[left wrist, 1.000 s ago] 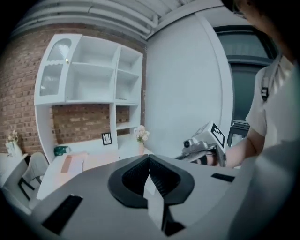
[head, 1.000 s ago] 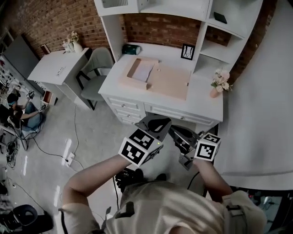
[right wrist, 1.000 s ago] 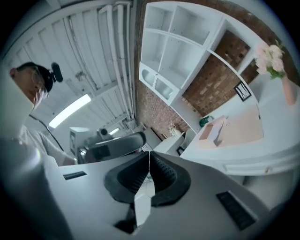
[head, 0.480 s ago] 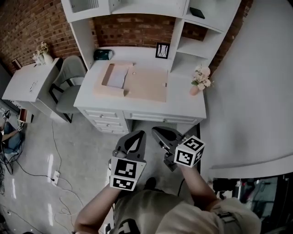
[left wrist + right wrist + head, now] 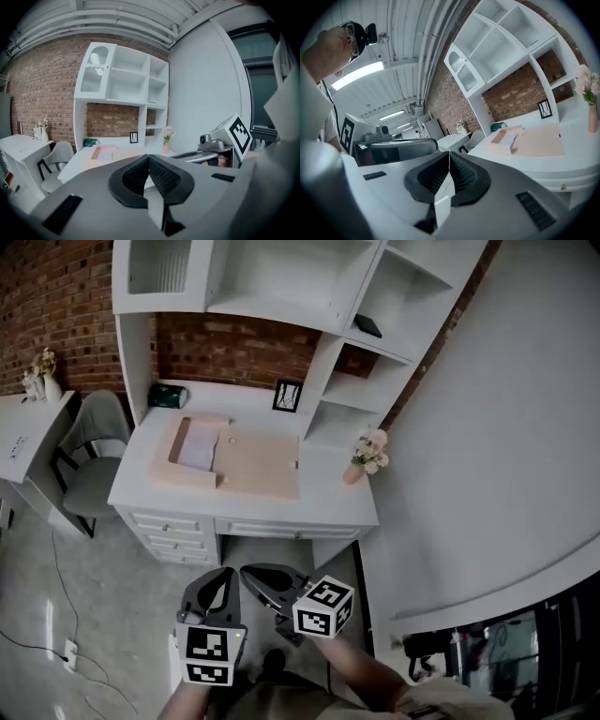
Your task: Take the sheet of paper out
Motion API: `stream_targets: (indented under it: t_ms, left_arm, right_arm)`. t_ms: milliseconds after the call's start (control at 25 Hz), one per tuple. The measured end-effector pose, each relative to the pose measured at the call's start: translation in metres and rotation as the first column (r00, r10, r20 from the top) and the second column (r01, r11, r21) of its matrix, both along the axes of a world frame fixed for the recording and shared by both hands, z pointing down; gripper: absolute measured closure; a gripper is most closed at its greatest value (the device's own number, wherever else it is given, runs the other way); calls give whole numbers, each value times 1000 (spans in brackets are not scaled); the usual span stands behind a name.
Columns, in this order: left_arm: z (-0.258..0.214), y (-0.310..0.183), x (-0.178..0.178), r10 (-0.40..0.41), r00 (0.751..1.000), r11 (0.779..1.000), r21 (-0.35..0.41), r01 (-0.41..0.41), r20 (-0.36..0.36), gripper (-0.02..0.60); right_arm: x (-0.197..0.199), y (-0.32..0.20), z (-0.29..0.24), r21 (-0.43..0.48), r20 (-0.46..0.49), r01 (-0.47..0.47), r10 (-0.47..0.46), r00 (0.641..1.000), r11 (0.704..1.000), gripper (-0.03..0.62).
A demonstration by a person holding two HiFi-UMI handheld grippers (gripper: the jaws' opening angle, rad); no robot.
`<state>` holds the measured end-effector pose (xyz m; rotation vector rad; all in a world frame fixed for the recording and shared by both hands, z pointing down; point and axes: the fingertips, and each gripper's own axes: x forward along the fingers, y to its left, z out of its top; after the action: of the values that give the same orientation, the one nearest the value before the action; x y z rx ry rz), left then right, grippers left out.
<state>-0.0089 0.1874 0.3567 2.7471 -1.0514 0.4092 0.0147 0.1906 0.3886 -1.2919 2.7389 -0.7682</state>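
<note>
- Grey chair stands at the left end of the white desk
- Tan folder lies open on the desk, and the paper rests in its left half, inside raised edges
- Frame stands behind the folder by the brick wall, and a vase of flowers sits to the folder's right
- Left gripper is held low in front of the desk, well apart from the paper, with its jaws pressed together on nothing
- Right gripper is just beside it, its jaws likewise closed and empty
- Both point toward the desk, and the paper lies far ahead of them, beyond the drawers
</note>
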Motion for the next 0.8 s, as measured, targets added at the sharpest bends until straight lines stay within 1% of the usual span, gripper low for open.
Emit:
stream_targets:
  t_ms: [80, 160, 280, 320, 440, 520, 600, 680, 800]
  left_arm:
    - [5, 2, -14, -2, 999, 1000, -16, 1, -43, 565]
    - [5, 6, -30, -4, 996, 1000, -11, 3, -84, 565]
    - [-2, 4, -49, 21, 997, 999, 43, -17, -79, 565]
    - [-5, 2, -54, 31, 997, 998, 50, -27, -76, 565]
    - [-6, 11, -81, 48, 995, 999, 22, -47, -82, 565]
    - [1, 18, -97, 36, 992, 999, -9, -37, -118, 565]
    - [13, 22, -102, 7, 987, 998, -56, -16, -158, 565]
    - [21, 22, -101, -5, 988, 997, -83, -8, -155, 565]
    - [17, 22, -99, 9, 992, 998, -66, -17, -129, 565]
  right_arm:
    - [-12, 1, -4, 15, -22, -10, 11, 1000, 1000, 566]
    - [-19, 6, -10, 24, -37, -23, 24, 999, 999, 565]
    - [-21, 9, -22, 41, -31, -51, 52, 998, 998, 566]
    - [-21, 10, -26, 49, -26, -57, 58, 998, 997, 565]
    - [-34, 24, -31, 38, -2, -58, 58, 998, 998, 565]
    - [-43, 34, -31, 11, 14, -53, 53, 998, 999, 565]
    - [-48, 40, -29, -15, 15, -37, 37, 999, 999, 566]
    - [-52, 44, -28, -13, 10, -10, 11, 1000, 1000, 565]
    - [-54, 47, -30, -13, 22, -1, 1, 1000, 1000, 566]
